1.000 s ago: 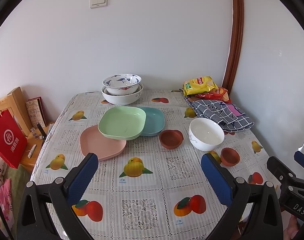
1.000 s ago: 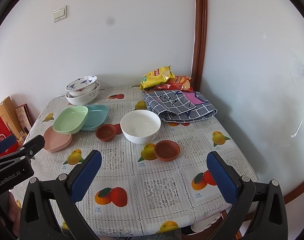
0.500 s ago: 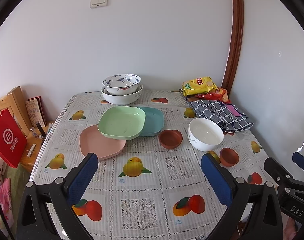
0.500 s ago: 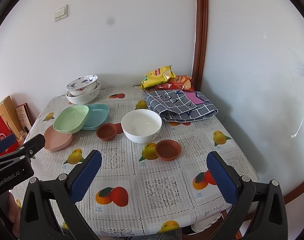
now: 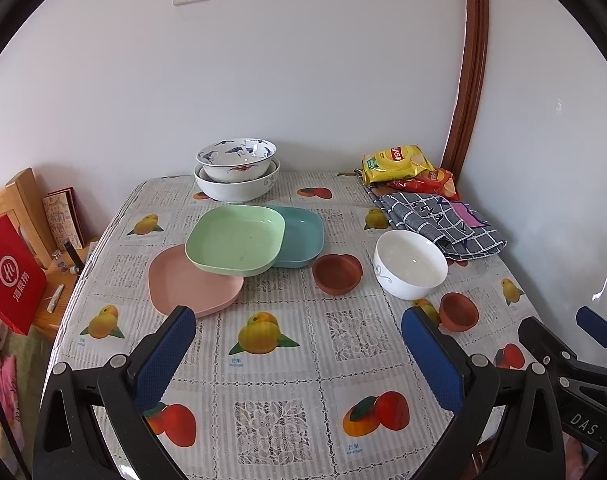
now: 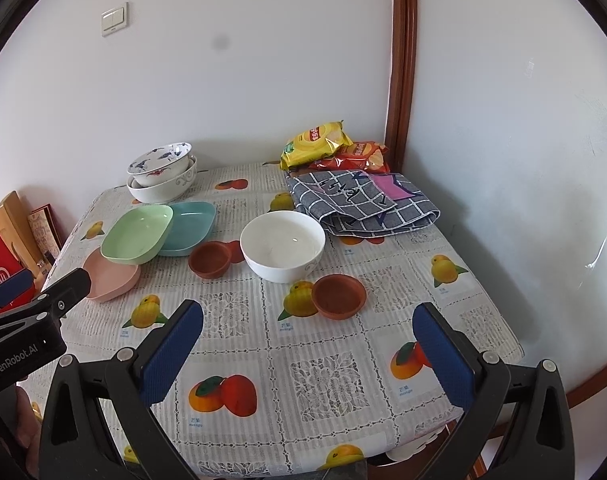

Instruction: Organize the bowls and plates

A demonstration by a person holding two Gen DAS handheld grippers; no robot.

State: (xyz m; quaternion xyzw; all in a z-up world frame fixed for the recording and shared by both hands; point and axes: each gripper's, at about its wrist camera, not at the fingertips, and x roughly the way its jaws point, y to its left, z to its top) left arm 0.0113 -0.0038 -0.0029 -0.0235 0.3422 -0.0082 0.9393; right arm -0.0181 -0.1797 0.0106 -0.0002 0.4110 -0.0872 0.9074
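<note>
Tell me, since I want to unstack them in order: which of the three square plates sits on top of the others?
The green plate. It rests tilted across the pink plate and overlaps the teal plate, both of which lie flat on the tablecloth beneath its edges.

Showing a green plate (image 5: 236,239) overlapping a teal plate (image 5: 303,236) and a pink plate (image 5: 191,286), with two terracotta-brown saucers (image 5: 337,273) flanking a white bowl (image 5: 410,262) with a grey scroll. Wearing blue-and-red painted motifs on the top stacked bowl (image 5: 236,158). Covering the table (image 5: 271,360) in grey-white lace squares printed with yellow and orange fruit, beside a grey checked cloth (image 5: 443,220) and yellow and red snack bags (image 5: 395,162), under black claws with blue pads (image 5: 431,356).
</note>
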